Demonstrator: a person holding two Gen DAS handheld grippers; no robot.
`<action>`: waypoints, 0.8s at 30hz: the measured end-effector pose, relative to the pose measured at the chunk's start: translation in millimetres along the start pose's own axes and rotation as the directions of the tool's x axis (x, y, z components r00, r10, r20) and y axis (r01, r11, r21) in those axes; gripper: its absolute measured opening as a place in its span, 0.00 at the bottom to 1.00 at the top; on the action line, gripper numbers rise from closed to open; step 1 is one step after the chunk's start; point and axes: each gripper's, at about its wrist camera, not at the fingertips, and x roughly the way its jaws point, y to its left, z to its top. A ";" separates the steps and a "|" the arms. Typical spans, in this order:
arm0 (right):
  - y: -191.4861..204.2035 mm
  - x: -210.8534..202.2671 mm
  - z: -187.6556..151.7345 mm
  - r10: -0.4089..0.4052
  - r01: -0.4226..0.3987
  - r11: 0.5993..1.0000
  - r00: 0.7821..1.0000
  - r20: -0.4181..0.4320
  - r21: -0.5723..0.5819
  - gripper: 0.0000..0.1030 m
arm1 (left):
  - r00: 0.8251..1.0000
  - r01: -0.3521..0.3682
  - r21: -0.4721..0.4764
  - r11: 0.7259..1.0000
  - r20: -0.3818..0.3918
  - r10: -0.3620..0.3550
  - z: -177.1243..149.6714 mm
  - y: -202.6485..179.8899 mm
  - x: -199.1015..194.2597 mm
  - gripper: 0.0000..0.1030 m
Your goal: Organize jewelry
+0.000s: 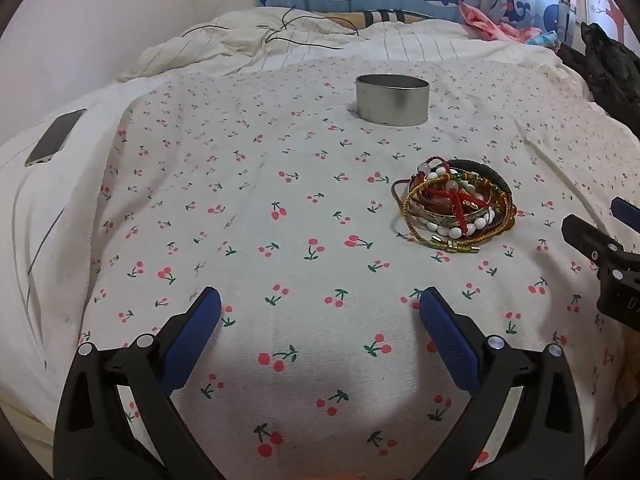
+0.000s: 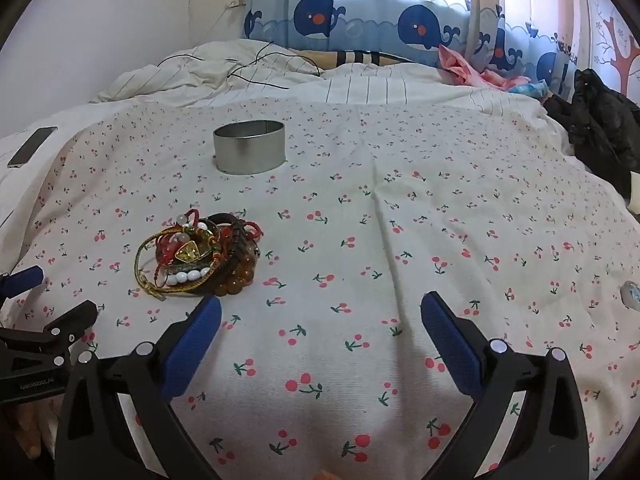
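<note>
Cherry-print bedspread [image 2: 400,240], bracelet pile [image 2: 196,258] near tin [image 2: 249,152], "GenRobot.AI" on left hand-held gripper [image 2: 44,304], both hand-held grippers wide open, empty

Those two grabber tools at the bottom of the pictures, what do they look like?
Both match: the left gripper and right gripper have black plastic arms with silver round bolts, ending in jaws lined with ribbed blue pads. The left one's body carries small white lettering in the right wrist view.
</note>
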 end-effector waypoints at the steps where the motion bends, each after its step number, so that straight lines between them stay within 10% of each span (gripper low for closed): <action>1: 0.9 -5.7 0.6 -0.003 0.003 1.000 1.000 0.004 0.002 0.93 | 1.000 0.004 0.000 1.000 0.001 -0.004 0.2 -0.5 -0.2 0.93; 24: 6.3 -4.7 2.0 -0.004 0.004 1.000 1.000 0.010 -0.017 0.93 | 0.999 0.024 -0.014 1.000 -0.030 -0.024 3.1 -2.9 3.3 0.93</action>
